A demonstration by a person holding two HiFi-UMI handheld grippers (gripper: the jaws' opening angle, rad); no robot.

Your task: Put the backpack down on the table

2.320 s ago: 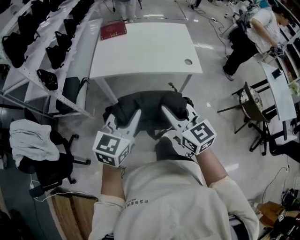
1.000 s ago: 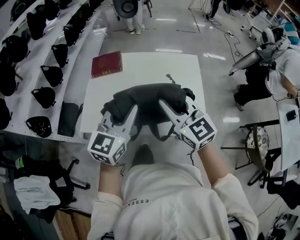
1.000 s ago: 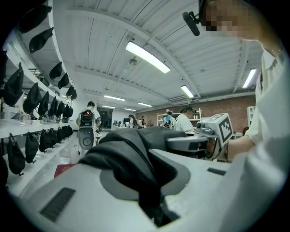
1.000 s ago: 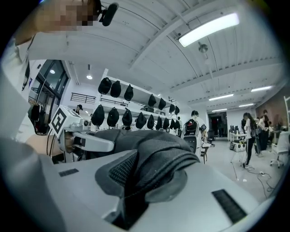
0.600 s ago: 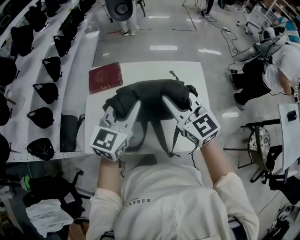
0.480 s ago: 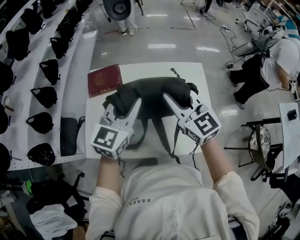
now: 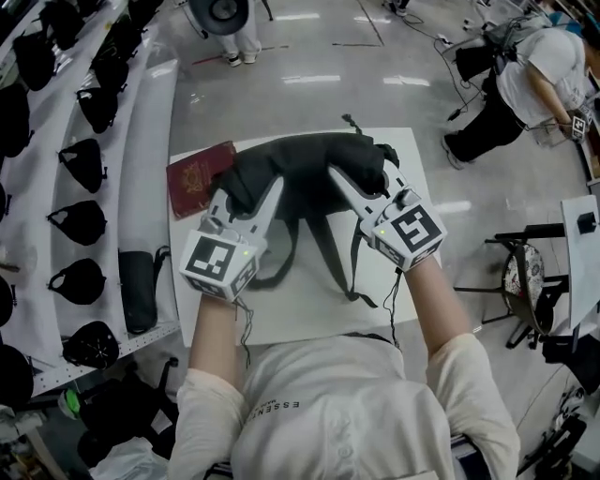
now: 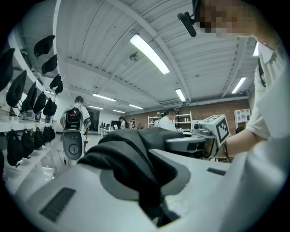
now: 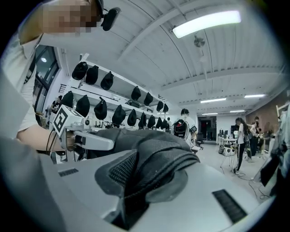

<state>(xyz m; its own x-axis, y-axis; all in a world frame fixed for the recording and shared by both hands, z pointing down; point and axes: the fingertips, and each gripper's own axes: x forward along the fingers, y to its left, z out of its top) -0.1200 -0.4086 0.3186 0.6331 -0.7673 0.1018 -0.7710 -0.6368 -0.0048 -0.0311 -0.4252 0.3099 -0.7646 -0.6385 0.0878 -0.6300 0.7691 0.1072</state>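
A black backpack [image 7: 305,169] hangs bunched between both grippers over the far half of the white table [image 7: 309,314]. Its straps [image 7: 323,258] trail down toward the tabletop; whether its body touches the table I cannot tell. My left gripper [image 7: 270,192] is shut on a fold of the bag's left side [image 8: 131,156]. My right gripper [image 7: 339,178] is shut on a mesh-padded fold of its right side [image 9: 152,161]. Each gripper shows in the other's view: the right gripper [image 8: 195,141], the left gripper [image 9: 88,138]. Both point roughly level.
A red book [image 7: 199,176] lies on the table's far left corner, just left of the bag. White shelves with black bags [image 7: 80,220] run along the left. A person [image 7: 525,80] stands far right, a chair [image 7: 520,277] at the right, a wheeled machine [image 7: 220,14] beyond the table.
The person has carried the backpack forward from the floor before the table to over it. The bag now hangs beside the red book, straps trailing on the top. Both grips unchanged.
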